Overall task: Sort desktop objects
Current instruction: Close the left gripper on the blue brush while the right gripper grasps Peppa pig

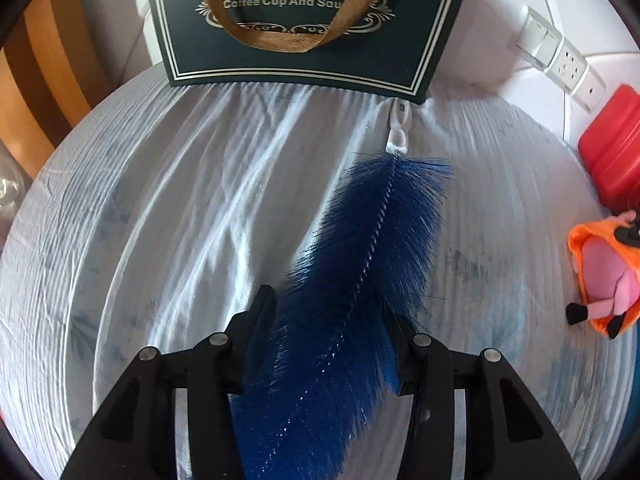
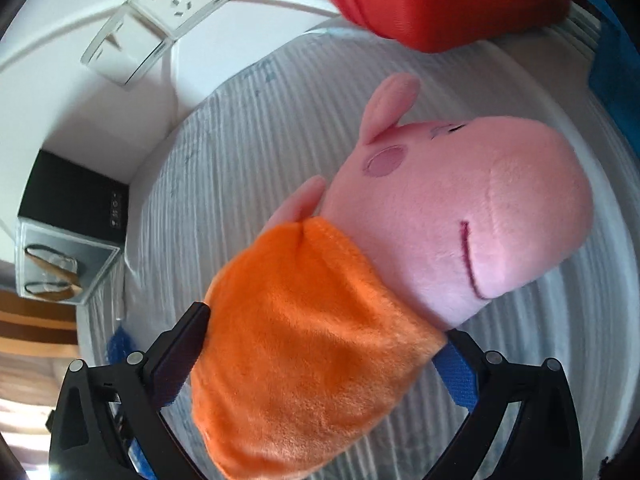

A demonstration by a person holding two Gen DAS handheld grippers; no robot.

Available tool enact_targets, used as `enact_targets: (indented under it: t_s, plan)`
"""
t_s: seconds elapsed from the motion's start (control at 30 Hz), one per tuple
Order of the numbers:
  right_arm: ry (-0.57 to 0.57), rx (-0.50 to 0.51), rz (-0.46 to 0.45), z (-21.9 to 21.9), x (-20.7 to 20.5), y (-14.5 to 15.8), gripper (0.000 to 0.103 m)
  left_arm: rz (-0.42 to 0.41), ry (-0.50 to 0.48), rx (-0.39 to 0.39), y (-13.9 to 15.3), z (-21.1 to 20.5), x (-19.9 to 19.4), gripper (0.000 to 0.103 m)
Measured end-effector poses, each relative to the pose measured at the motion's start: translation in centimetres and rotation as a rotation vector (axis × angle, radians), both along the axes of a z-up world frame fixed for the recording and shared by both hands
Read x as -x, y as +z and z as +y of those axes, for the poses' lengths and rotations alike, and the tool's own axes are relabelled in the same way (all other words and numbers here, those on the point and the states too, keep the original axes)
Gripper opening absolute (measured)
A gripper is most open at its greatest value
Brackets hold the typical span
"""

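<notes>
The white ribbed cloth (image 1: 168, 208) covering the table runs back to a white wall, where a row of wall sockets (image 1: 560, 56) sits above its far edge, and a wide bare stretch of cloth lies to the left of the blue bottle brush (image 1: 360, 272). One dark green gift bag (image 1: 312, 24) with gold ribbon handles, printed "Coffee Cup And Sau…", stands upright at the far edge; the right wrist view looks down into its open top and shows only the handles inside. One red case (image 1: 612, 148) lies by the wall at the right. The left gripper (image 1: 332, 324) has its jaws closed on the single bottle brush, whose white handle tip points toward the bag. The right gripper (image 2: 324, 320) has its jaws pressed against the orange dress of the one pink pig plush toy (image 2: 440, 208), whose head points away toward the red case, with bare cloth all around the toy.
</notes>
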State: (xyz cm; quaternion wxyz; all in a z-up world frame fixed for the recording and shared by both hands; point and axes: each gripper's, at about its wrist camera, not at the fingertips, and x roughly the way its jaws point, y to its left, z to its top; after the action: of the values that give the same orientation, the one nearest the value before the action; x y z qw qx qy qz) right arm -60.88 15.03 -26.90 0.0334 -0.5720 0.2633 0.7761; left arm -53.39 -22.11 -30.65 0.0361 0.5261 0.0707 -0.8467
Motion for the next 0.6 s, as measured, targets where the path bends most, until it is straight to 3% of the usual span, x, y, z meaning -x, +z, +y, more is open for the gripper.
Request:
enact_targets:
  t_s: [0.1,0.23,0.47,0.6]
  plan:
    - [0.059,-0.035,0.005,-0.8,0.2,0.2,0.102,-0.015,-0.019,0.001,0.1,0.4,0.1,0.045]
    - [0.200,-0.164,0.049,-3.0,-0.2,1.7,0.087,-0.034,-0.051,0.002,0.0,0.5,-0.6,0.032]
    - [0.418,-0.235,0.081,-5.9,-3.4,3.8,0.077,-0.031,-0.029,-0.031,1.3,0.0,-3.9,0.027]
    - [0.478,-0.217,0.110,-7.2,-4.3,4.3,0.076,-0.026,-0.023,-0.031,1.6,0.2,-4.7,0.027]
